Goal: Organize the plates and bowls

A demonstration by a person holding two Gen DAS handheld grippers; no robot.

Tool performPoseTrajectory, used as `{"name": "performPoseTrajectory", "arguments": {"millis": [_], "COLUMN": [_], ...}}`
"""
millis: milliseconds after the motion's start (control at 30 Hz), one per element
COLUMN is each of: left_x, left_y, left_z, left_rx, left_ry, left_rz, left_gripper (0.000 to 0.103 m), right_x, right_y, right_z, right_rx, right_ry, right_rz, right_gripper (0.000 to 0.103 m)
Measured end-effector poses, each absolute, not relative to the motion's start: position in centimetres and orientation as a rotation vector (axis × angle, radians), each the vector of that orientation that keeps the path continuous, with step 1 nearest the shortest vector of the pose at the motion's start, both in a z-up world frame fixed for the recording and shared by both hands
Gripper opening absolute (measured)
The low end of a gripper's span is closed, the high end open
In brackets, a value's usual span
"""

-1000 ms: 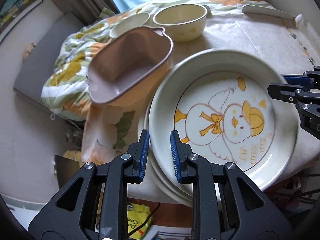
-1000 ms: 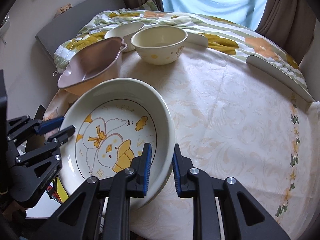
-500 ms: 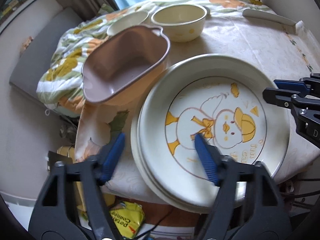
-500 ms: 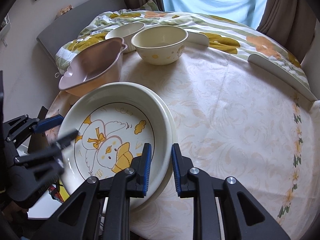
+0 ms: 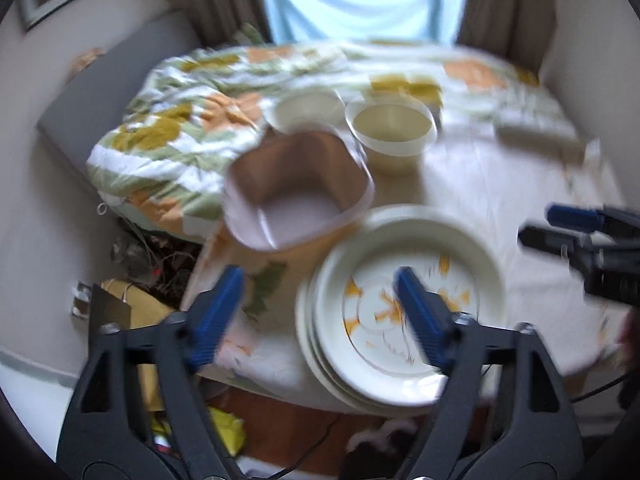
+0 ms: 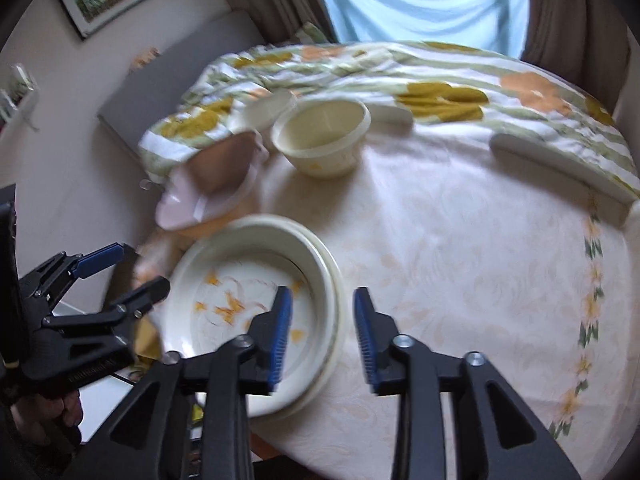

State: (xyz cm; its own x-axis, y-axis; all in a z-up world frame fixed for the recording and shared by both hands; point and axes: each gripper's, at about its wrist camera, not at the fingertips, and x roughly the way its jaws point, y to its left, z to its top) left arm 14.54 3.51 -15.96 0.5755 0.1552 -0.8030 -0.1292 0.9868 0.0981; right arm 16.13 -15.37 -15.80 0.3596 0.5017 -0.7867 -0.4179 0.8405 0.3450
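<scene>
The left tool [image 5: 318, 312] is spread wide and empty above the near left edge of the tabletop [image 6: 460, 260]; the right tool [image 6: 322, 330] is also parted and holds nothing, its fingers straddling the rim of the plate stack [image 6: 256, 312]. The top plate is glossy cream with a blurred orange drawing. Behind it sit a pink angular bowl [image 5: 296, 192], a round cream bowl [image 6: 322, 138] and a shallow white dish [image 5: 308, 110], all empty.
</scene>
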Motion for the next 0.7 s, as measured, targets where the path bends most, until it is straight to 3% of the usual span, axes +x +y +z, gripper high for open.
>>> {"name": "performPoseTrajectory", "arguments": {"millis": [33, 67, 333, 533, 633, 667, 700], "left_x": [14.4, 14.5, 17.3, 20.2, 21.6, 22.3, 22.9], "left_y": [4.2, 5.0, 11.0, 14.9, 16.4, 16.7, 16.7], "left_z": [-15.0, -14.3, -15.0, -19.5, -21.7, -22.7, -23.5], "left_rx": [0.000, -0.031, -0.202, -0.330, -0.392, -0.405, -0.409], "left_ry": [0.911, 0.887, 0.923, 1.028, 1.066, 1.091, 1.108], "left_rz": [0.189, 0.195, 0.224, 0.173, 0.135, 0.114, 0.099], "left_gripper": [0.103, 0.103, 0.103, 0.102, 0.090, 0.082, 0.076], "right_x": [16.4, 16.8, 21.7, 24.5, 25.6, 26.0, 26.4], "right_y": [-15.3, -15.2, -10.5, -5.4, -3.5, -3.0, -2.4], "right_z": [-15.3, -14.5, -13.3, -16.9, -19.1, -19.8, -20.5], "right_rx": [0.094, 0.100, 0.093, 0.092, 0.099, 0.098, 0.100], "right_ry": [1.030, 1.003, 1.043, 1.165, 1.218, 1.233, 1.249], "right_rz": [0.607, 0.623, 0.689, 0.716, 0.708, 0.704, 0.701], "right_gripper": [0.095, 0.098, 0.099, 0.099, 0.098, 0.098, 0.091]}}
